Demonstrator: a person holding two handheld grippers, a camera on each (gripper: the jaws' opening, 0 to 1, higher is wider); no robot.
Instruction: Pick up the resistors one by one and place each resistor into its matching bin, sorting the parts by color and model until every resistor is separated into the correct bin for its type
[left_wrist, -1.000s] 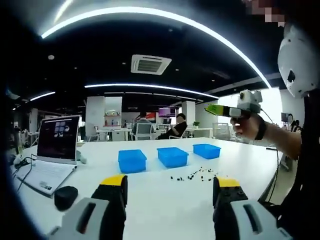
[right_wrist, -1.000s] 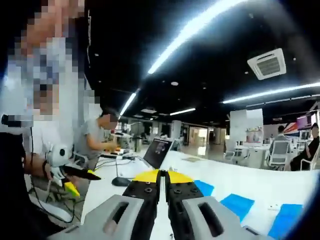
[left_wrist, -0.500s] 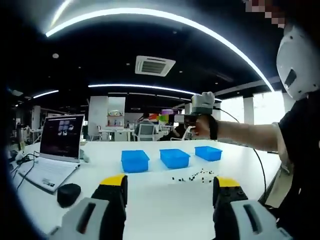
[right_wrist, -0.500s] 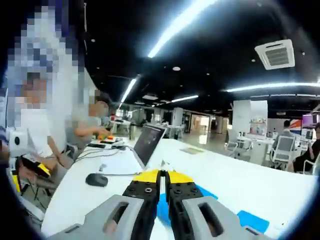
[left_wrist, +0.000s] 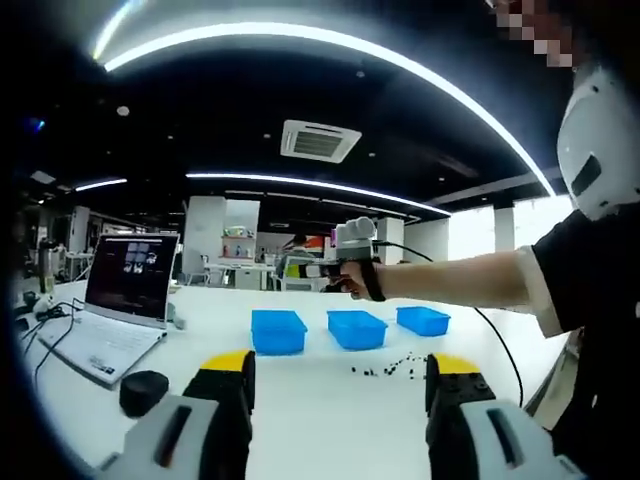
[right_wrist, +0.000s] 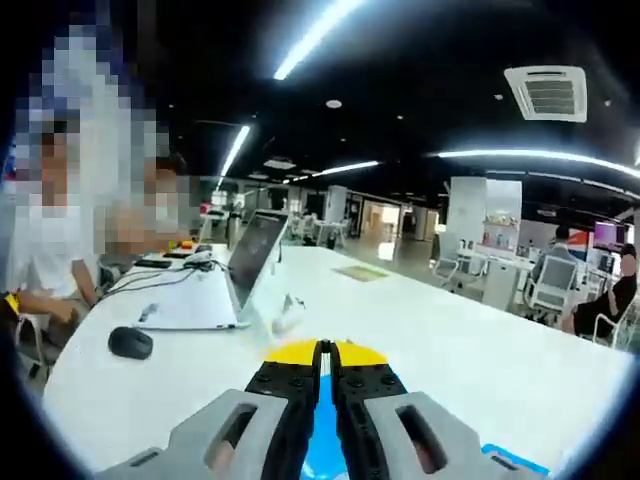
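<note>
A: An open-plan office is seen, and a long white table (left_wrist: 330, 400) takes up the lower half of the left gripper view. Where are the parts to be sorted?

B: The resistors (left_wrist: 392, 368) are scattered as small dark specks just right of centre in that view, on the tabletop. Three blue bins (left_wrist: 279, 331) are lined up just behind them, toward the middle of the frame. Nothing can be made out inside the bins.

A: What has changed over the last second?

B: The right gripper (left_wrist: 312, 270) was held high at the right of the left gripper view; it has been swung leftward and is now above the bins, mid-frame. In the right gripper view a blue bin (right_wrist: 322, 440) is now seen directly beyond the jaws. It is judged that a first pick is only being approached (no resistor is yet held).

A: And the jaws?

B: The right gripper's jaws are pressed together, empty. The left gripper (left_wrist: 340, 390) is spread wide, holding nothing.

A: Any writing?

B: None can be read; the screen of the laptop (left_wrist: 130, 278) at the left is too small.
</note>
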